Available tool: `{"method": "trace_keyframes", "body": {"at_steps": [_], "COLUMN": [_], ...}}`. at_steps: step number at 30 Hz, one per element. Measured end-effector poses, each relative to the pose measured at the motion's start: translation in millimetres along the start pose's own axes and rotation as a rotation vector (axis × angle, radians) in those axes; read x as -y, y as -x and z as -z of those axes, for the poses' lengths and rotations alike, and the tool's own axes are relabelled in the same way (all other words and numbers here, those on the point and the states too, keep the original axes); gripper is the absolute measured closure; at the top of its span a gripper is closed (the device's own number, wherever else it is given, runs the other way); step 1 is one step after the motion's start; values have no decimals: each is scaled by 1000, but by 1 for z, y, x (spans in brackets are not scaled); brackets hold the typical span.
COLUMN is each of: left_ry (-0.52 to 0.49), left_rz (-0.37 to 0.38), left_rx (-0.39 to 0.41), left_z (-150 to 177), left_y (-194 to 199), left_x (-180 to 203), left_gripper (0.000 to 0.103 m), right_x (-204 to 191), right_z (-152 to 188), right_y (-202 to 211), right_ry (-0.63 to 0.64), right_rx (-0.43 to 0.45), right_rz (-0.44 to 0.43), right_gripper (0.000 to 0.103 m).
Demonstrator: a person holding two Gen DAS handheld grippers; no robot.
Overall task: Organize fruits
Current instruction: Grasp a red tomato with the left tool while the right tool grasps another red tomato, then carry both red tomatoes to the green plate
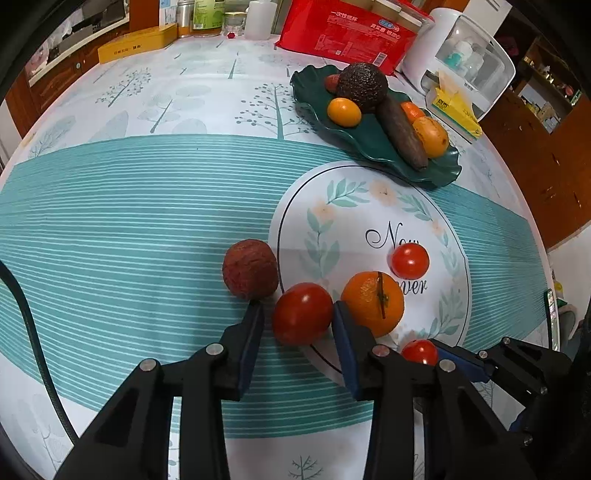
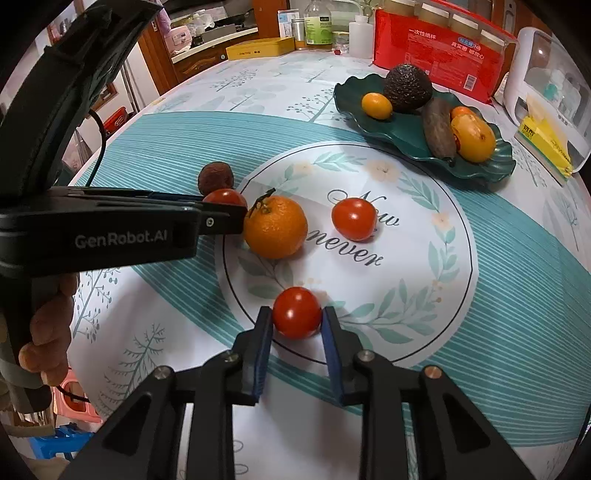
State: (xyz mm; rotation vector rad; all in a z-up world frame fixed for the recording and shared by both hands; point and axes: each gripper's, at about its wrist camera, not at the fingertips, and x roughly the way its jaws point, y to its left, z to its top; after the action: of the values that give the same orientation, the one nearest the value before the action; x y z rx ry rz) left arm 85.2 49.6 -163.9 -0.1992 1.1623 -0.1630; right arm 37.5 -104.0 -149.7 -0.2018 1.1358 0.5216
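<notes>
A tomato is being pinched by the left fingers, beside a tangerine and a lychee. Another tomato is being pinched by the right fingers on the worktop. A third tomato is lying farther off, short of the green plate where other fruits are being kept.

Home dining table, pantry jars behind
</notes>
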Motion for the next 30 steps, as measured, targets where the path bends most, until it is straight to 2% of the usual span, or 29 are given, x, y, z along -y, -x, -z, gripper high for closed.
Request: {"method": "trace_keyframes", "body": {"at_steps": [3,10,17,23,30], "left_ry": [-11,-8,-21,-100,-231], "left_rz": [-1,-15,-13,-16,-79], "left_rx": [2,-8,5,64,133], "left_z": [0,5,1,-32,-99], "left_y": [-1,5,49,102,155], "left_x": [4,11,31,63,105], "left_gripper": [73,74,74,74,74], "right_x": [0,0,6,25,64], "right_z": [0,-1,-8,-32,-94], "right_y": [0,3,31,73,138], "right_ry": [-1,-1,-5,-47,-84], "right_rx": [1,-3,38,89,187], "right_rz": [-2,-22,-34,-37,-36], "right_gripper": [76,78,78,79,79]}}
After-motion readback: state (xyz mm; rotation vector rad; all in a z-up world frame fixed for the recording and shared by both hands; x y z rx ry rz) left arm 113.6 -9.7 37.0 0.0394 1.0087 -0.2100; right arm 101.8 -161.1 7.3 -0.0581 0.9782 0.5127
